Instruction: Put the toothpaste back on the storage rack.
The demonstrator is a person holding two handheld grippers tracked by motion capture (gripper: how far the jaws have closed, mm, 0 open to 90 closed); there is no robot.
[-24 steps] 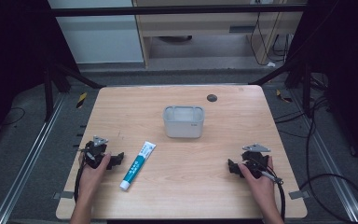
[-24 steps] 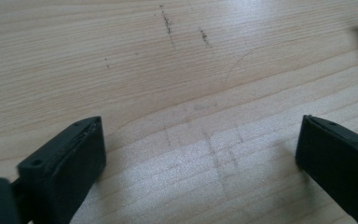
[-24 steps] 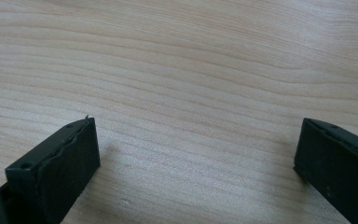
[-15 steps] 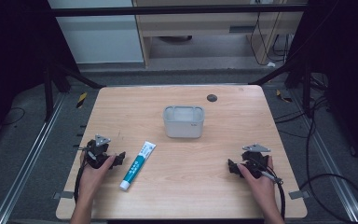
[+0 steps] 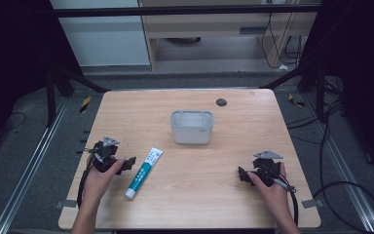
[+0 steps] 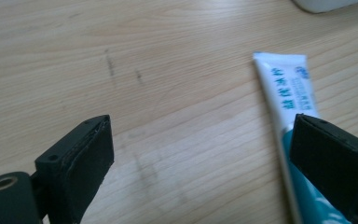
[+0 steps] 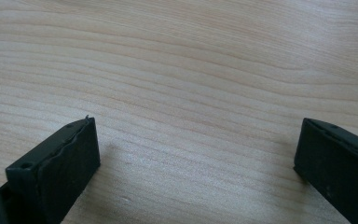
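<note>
A pale wooden table (image 5: 190, 204) stands over a dark floor and bears one white and teal toothpaste tube (image 5: 143, 172), one translucent grey plastic box (image 5: 191, 127) and one small dark disc (image 5: 220, 102). The tube lies just beside the left gripper (image 5: 126, 164), its blue print too blurred to read. Both the left and right gripper (image 5: 243, 175) gape wide and hold nothing.

Bench (image 5: 190, 204): pale wood, matt, fine grain. Tube (image 5: 143, 173): glossy plastic. Box (image 5: 191, 127) beyond tube: matt grey plastic. Fingers (image 6: 81, 158): matt black, rubbery pads.
</note>
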